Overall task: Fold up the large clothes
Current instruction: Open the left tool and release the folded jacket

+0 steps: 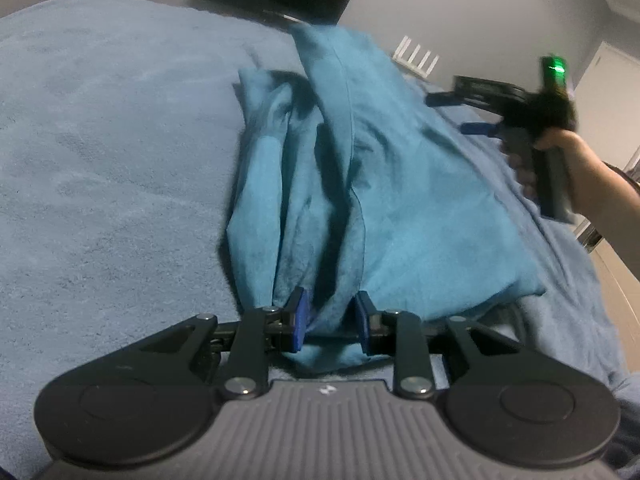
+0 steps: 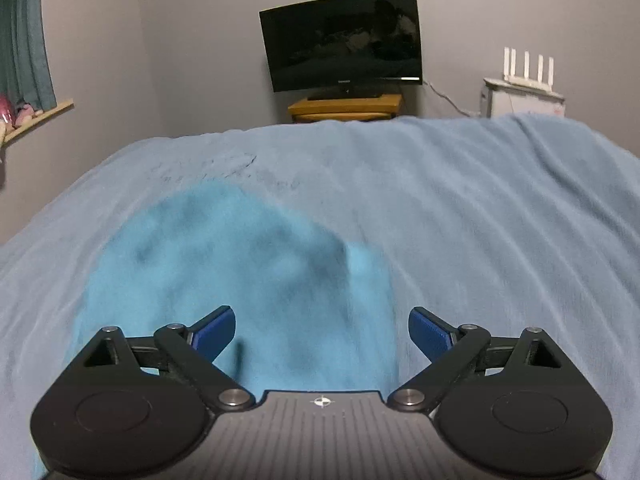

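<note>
1. My left claw (image 1: 330,322) holds a bunched fold of the teal garment (image 1: 360,184) between its blue pads, fabric rising ahead of it over the pale blue blanket (image 1: 100,140)
2. My right claw (image 2: 322,330) hangs above the blanket, jaws wide apart, gripping nothing; the garment lies blurred just ahead and left of it
3. A dark monitor (image 2: 342,42) stands beyond the bed
</note>
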`<state>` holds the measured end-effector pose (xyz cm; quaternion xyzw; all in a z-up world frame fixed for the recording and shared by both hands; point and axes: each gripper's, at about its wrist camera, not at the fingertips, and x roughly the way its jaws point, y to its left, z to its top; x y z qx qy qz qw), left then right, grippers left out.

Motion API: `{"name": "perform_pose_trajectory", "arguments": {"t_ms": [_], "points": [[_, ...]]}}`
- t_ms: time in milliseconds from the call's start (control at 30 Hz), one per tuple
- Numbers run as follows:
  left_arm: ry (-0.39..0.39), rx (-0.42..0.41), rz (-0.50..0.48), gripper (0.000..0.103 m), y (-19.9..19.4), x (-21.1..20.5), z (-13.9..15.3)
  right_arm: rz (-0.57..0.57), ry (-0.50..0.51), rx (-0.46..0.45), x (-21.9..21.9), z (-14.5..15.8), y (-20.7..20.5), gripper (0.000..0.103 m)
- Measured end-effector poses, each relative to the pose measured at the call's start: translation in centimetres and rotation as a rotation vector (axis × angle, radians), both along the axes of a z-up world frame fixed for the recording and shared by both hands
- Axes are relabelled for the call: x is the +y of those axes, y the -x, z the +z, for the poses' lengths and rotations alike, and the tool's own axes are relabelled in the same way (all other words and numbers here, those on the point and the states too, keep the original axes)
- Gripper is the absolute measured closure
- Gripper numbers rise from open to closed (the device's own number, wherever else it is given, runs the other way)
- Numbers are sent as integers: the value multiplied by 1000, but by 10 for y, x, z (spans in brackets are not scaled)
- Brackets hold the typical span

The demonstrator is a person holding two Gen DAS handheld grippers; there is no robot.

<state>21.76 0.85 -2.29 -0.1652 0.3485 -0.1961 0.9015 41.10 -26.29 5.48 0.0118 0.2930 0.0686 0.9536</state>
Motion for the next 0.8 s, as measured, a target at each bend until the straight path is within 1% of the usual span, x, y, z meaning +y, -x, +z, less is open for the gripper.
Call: {"name": "perform_pose_trajectory", "arguments": {"t_ms": [33,100,133,167,233,267,300,400,433,467,533,600,700,733,767,800], "points": [[11,2,0,78,0,1,-1,6,5,-8,-3,-4,12,8],[28,7,-1,78,2,3,-2,28,28,-33,6,-16,41,7],[30,5,-1,78,4,4,-2,29,37,-44,18,-20,53,7],[27,2,-2,78,5,6,-2,29,46,-54,14,-26,72,7],[8,-10,-5,78,7,8,-1,29,61,-78,16,-38,113,5],[-6,-16,-5,77,11,7,0,20,59,-82,20,-49,137,3],[-17,-24,-1,76,12,5,3,13,53,-81,19,-50,157,3],[-58,-41,14,69,14,2,8,-18,54,-42,15,-57,211,1],[-73,-46,21,63,19,2,10,-25,62,-7,13,-56,228,1],[-82,-48,28,50,23,4,10,-30,68,22,11,-56,243,1],[-129,-53,71,32,33,3,12,-29,66,64,10,-63,273,1],[-162,-72,90,31,44,-1,14,-18,49,80,7,-63,300,0],[-216,-85,116,26,61,-16,19,-37,19,69,3,-71,325,0],[-246,-93,141,21,67,-24,22,-45,8,70,4,-74,326,0],[-274,-96,173,13,72,-31,24,-47,2,66,8,-77,326,0],[-312,-102,219,8,77,-42,26,-35,9,50,14,-82,324,0]]}}
